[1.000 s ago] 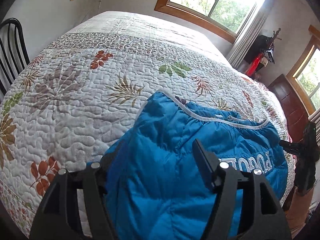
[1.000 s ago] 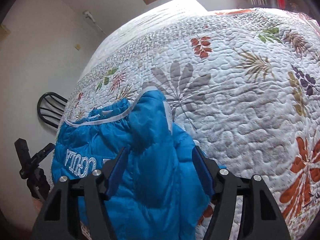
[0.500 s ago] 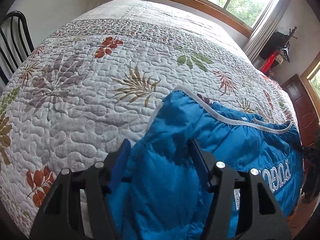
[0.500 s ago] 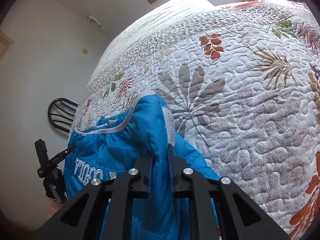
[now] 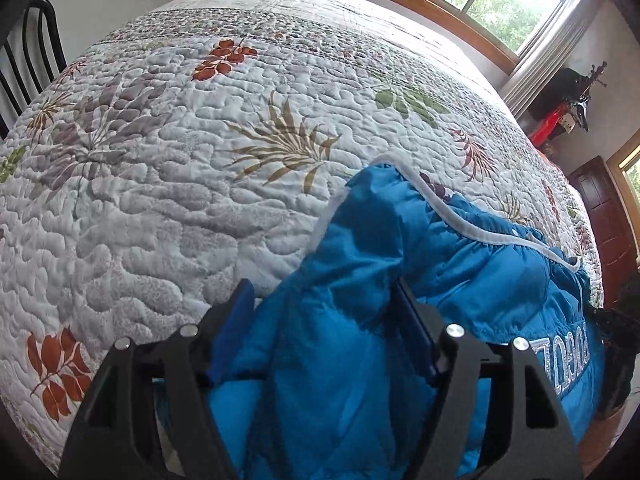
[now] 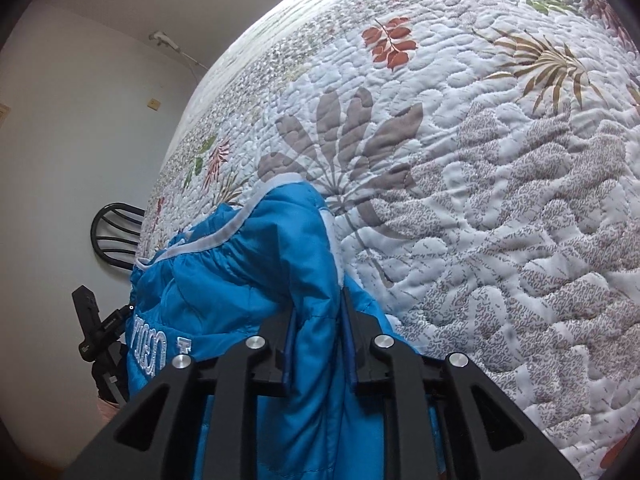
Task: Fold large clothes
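Right wrist: blue jacket [image 6: 240, 280] bunched between opening right claw [image 6: 318, 344]

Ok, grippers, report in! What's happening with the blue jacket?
Left gripper opening, blue jacket fabric between its jaws. Right gripper opening too, a jacket fold between its pads. Jacket lies on the quilt. Nothing in the way.

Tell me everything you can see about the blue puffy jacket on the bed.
The bright blue quilted puffer jacket looks like shiny padded nylon, edged with a white gathered trim and bearing white embroidered lettering. It lies crumpled at the near edge of the floral quilted bedspread, one fold standing up. The left hand-held gripper, jaws opening, straddles a bunch of it; the right hand-held gripper pinches a fold, jaws opening.
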Demonstrator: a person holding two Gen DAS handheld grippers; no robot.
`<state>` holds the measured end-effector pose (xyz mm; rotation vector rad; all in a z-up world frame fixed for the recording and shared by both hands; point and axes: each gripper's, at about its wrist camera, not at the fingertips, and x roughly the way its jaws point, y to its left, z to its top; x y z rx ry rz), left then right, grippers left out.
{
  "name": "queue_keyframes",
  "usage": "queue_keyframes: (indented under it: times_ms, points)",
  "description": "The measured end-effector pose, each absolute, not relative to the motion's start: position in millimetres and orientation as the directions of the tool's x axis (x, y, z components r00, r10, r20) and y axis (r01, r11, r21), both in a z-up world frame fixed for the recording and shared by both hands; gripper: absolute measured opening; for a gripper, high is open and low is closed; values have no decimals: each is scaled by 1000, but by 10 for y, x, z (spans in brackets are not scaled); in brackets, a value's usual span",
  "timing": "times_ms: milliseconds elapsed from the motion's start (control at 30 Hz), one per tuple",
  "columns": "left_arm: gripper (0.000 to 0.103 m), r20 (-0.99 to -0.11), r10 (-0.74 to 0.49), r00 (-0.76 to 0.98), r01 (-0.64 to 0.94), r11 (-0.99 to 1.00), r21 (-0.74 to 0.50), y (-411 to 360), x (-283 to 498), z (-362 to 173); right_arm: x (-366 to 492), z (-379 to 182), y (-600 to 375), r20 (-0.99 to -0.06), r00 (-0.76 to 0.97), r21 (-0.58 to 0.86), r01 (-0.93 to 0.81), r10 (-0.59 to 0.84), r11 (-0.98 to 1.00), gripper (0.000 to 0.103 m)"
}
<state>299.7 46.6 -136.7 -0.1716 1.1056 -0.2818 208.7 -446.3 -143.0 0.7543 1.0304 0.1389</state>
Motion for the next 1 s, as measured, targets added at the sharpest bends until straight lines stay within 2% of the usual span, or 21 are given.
queue_keyframes:
  times_ms: [67, 133, 300, 533, 800, 867, 933, 1000]
  points:
    - [70, -853, -302, 425, 135, 953, -270, 470, 2971, -1329, 2059, -1393, -4456, -730, 535, 612, 236, 425, 754, 25]
    - [70, -849, -308, 430, 128, 951, -281, 515, 2931, -1287, 2012, -1350, -4464, -737, 540, 600, 245, 406, 762, 33]
    - [68, -821, -344, 456, 100, 936, -337, 721, 2756, -1137, 1852, -1203, -4470, -742, 554, 578, 247, 376, 778, 38]
    - [69, -790, -305, 532, 54, 943, -327, 1097, 2204, -846, 1478, -829, -4328, -766, 568, 485, 205, 300, 850, 38]
    - [78, -812, -266, 519, -2, 950, -312, 1357, 1480, -804, 992, -553, -3861, -811, 526, 371, 121, 257, 921, 36]
    - [78, -820, -289, 495, -21, 939, -344, 1403, 1307, -876, 910, -562, -3728, -830, 500, 343, 105, 249, 933, 32]
    - [78, -817, -333, 470, -35, 918, -394, 1443, 1158, -948, 839, -594, -3619, -854, 470, 304, 101, 224, 947, 24]
    - [78, -808, -367, 461, -46, 899, -435, 1432, 1030, -991, 777, -627, -3531, -868, 449, 278, 89, 211, 956, 23]
